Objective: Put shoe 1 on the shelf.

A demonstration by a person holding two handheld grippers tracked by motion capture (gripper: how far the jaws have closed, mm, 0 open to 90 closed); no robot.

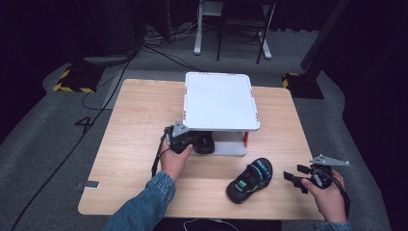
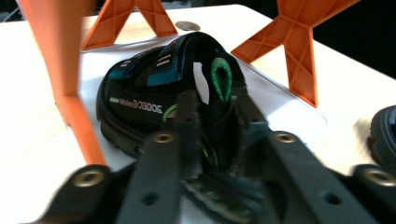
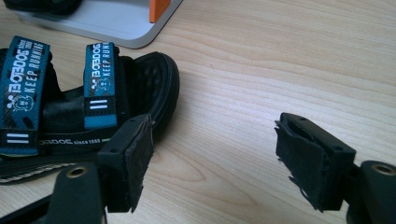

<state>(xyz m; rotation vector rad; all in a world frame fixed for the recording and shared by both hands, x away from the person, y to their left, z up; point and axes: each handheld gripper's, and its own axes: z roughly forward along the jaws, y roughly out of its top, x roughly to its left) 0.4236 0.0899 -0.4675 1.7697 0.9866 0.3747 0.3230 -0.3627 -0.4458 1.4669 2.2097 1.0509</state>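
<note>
Wooden table [image 1: 139,144], broad enough to serve as workspace. At its far middle, a white two-level rack [image 1: 219,101] on orange posts [image 2: 299,51], open front turned toward the person so that shoes slide in from this side.

On the lower shelf [image 1: 231,147], one black sandal [image 2: 154,88], toe pointing inward and heel outward, likely because carried by the heel. Out on the table near the front edge, the second sandal [image 1: 250,180], well apart from the rack and apparently next in line.

Left gripper [image 2: 215,121] at the shelf's mouth, jaws narrowly apart and straddling the first sandal's heel strap; cannot tell whether the pads press on it. Right gripper [image 3: 212,154] just beside the second sandal, jaws wide apart and holding nothing, seemingly poised for a grab.
</note>
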